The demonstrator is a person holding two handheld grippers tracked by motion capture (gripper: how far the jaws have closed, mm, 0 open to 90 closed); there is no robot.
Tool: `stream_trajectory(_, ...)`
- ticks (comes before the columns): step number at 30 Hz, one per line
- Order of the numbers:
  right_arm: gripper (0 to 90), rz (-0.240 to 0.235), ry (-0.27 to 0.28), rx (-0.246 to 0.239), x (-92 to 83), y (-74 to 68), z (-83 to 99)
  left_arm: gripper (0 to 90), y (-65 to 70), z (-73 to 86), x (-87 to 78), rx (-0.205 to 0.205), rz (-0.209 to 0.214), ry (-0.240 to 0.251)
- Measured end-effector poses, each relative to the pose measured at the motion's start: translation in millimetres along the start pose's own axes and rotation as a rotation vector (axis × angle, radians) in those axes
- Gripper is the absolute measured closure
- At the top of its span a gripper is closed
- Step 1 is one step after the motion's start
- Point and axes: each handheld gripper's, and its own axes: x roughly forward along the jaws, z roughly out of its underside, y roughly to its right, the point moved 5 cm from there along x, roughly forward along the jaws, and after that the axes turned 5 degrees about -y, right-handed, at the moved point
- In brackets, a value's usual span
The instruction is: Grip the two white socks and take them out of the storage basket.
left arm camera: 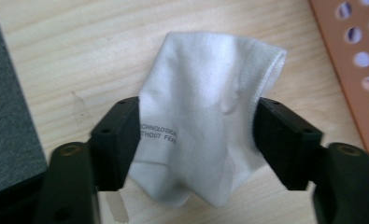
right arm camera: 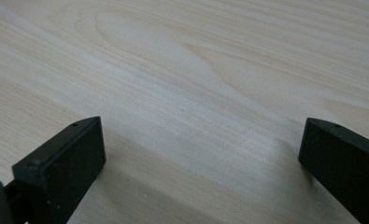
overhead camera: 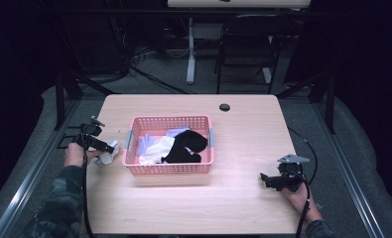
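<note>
Left gripper (left arm camera: 198, 140) jaws spread, white sock (left arm camera: 205, 116) seemingly loose between — lift straight up near tabletop's left edge, clear of pink basket (overhead camera: 169, 168).

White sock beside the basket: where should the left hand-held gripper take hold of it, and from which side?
Grip the bunched middle of the white sock, coming straight down from above. It lies crumpled on the table left of the pink basket, and its raised folds already sit between the open jaws of the left hand-held gripper. The ribbed cuff end lies flatter, probably harder to pinch.
</note>
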Motion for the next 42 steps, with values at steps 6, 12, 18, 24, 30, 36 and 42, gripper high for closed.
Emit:
stream_trajectory(6, 0.0, 0.0, 0.0, 0.001, 0.0, -0.1, 0.0, 18.6, 8.9, -7.9, -39.1, 0.032, -0.006, 0.096)
stream_trajectory(12, 0.0, 0.0, 0.0, 0.002, 0.0, -0.2, 0.0, 15.4, 32.8, -21.5, -73.5, 0.105, -0.014, 0.172)
stream_trajectory(18, 0.0, 0.0, 0.001, 0.002, 0.0, -0.2, 0.0, 12.9, 68.1, -37.6, -89.8, 0.205, -0.007, 0.203)
stream_trajectory(24, 0.0, 0.0, 0.001, 0.002, 0.0, -0.2, 0.0, 9.5, 99.9, -52.5, -89.9, 0.282, -0.003, 0.191)
stream_trajectory(30, 0.0, -0.001, 0.0, 0.002, 0.0, -0.2, 0.0, 4.5, 119.9, -62.8, -78.0, 0.317, -0.001, 0.166)
stream_trajectory(36, 0.0, 0.0, 0.0, 0.002, 0.0, -0.2, 0.0, 3.7, 133.1, -68.5, -63.5, 0.347, 0.022, 0.134)
stream_trajectory(42, 0.0, 0.0, 0.0, 0.002, -0.1, -0.2, 0.0, 7.4, 144.3, -71.5, -45.0, 0.371, 0.035, 0.085)
